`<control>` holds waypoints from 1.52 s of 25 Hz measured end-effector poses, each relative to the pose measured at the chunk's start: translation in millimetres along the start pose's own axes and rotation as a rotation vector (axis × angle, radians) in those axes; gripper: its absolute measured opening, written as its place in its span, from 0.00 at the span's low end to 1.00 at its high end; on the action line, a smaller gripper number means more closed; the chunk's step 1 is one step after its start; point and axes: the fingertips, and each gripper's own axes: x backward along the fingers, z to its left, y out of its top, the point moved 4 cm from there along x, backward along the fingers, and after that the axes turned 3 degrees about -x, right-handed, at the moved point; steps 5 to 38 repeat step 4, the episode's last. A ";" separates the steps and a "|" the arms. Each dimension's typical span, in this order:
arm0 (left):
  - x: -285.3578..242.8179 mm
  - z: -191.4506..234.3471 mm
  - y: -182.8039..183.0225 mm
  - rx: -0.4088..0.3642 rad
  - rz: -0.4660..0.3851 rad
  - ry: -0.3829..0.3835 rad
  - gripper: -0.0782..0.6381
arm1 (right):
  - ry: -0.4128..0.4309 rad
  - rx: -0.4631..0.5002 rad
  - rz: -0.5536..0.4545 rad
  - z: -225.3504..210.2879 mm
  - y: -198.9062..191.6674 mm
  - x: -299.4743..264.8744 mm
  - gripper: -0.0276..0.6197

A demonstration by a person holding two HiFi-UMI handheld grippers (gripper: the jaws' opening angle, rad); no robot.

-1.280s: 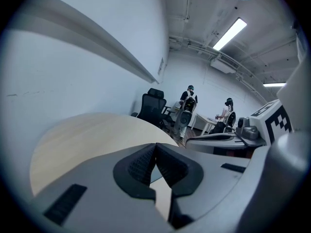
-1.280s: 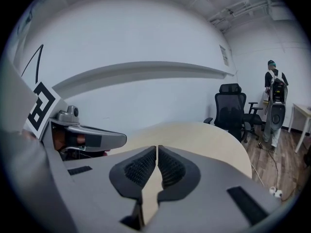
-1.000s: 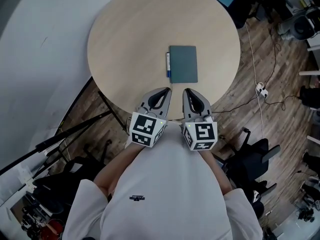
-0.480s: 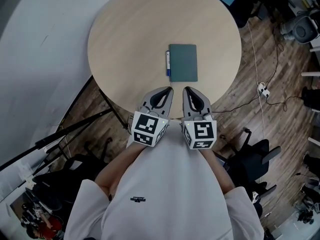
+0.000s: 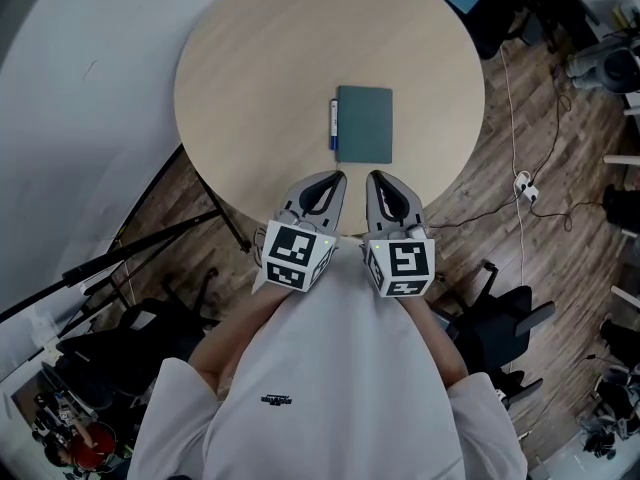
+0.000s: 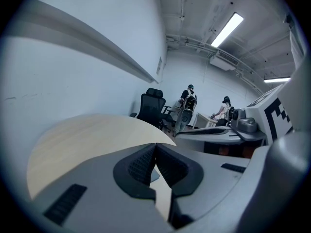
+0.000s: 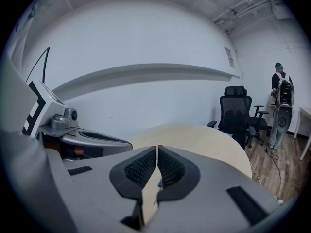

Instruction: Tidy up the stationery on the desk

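Note:
A dark teal notebook (image 5: 365, 124) lies flat on the round wooden table (image 5: 260, 78), near its front edge. A blue and white pen (image 5: 334, 124) lies straight along the notebook's left side. Both grippers hover side by side at the table's near edge, just short of the notebook. My left gripper (image 5: 337, 178) is shut with nothing in it, its pads meeting (image 6: 155, 147). My right gripper (image 5: 372, 179) is shut and empty too (image 7: 157, 149). A sliver of the pen (image 7: 159, 183) shows below the right gripper's shut pads.
A tripod leg (image 5: 130, 258) and dark gear stand on the wood floor left of me. A cable and power strip (image 5: 523, 180) lie on the floor to the right. Black office chairs (image 7: 235, 113) and people (image 6: 188, 93) are across the room. A white wall (image 5: 70, 118) curves at the left.

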 end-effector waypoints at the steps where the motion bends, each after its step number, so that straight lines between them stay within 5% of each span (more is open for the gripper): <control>1: -1.8 -1.4 0.1 0.003 0.000 0.003 0.14 | 0.000 0.001 0.001 -3.0 0.0 0.4 0.10; 38: -8.0 -6.0 0.9 0.008 -0.003 0.011 0.14 | 0.003 0.003 0.002 -12.2 -0.2 1.0 0.10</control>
